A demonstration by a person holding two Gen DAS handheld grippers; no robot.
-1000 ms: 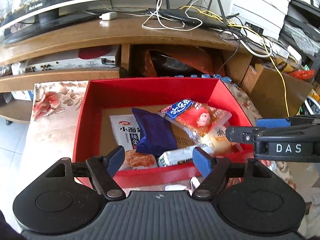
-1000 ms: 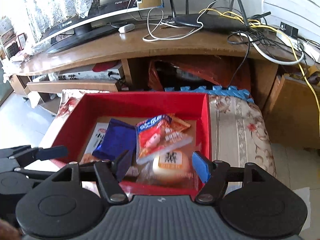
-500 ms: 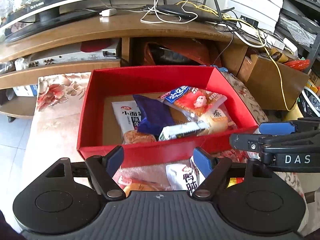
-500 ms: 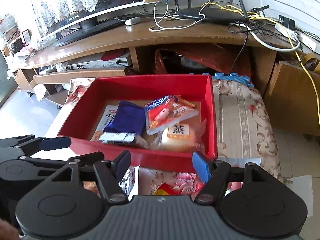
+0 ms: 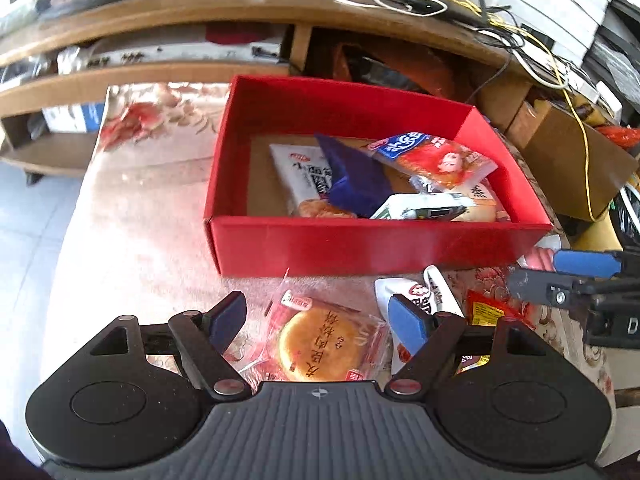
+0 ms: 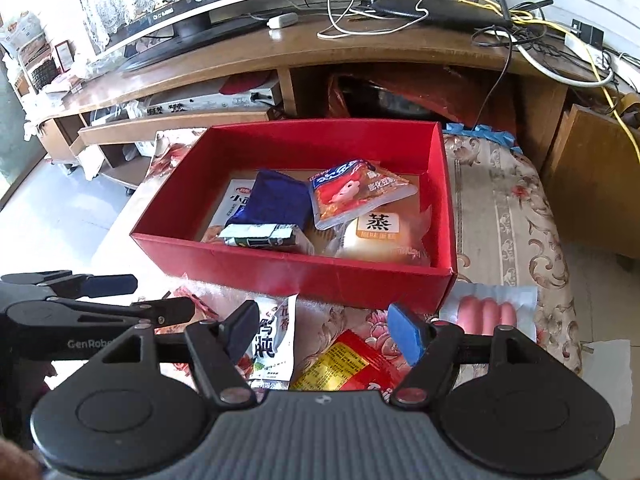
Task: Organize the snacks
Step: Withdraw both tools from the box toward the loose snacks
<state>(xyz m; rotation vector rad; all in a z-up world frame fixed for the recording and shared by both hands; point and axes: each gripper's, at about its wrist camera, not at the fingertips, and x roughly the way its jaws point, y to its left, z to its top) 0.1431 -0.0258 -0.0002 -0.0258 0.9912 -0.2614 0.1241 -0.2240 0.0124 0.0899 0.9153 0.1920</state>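
A red box (image 5: 360, 240) stands on the floral-covered table (image 5: 140, 220) and holds several snack packets: white, dark blue (image 5: 352, 176), orange-red (image 6: 352, 196), green-white, and a bun (image 6: 380, 236). In front of the box lie loose snacks. A round pastry in a clear wrapper (image 5: 324, 344) lies below my left gripper (image 5: 316, 316), which is open, with its pads clear of the pastry. A white packet (image 6: 272, 344) and a red-yellow packet (image 6: 348, 364) lie under my right gripper (image 6: 324, 330), whose jaws are opening with nothing gripped. A sausage pack (image 6: 484, 312) lies to their right.
A wooden TV stand (image 6: 320, 52) with a monitor, a router and tangled cables runs behind the table. A brown cardboard box (image 5: 568, 160) stands to the right. In each wrist view the other gripper shows at the side: the right one (image 5: 534, 270) and the left one (image 6: 160, 296).
Both grippers drew back from over the red box toward the table's near edge and sank a little. The loose snacks in front of the box came into view beneath them.
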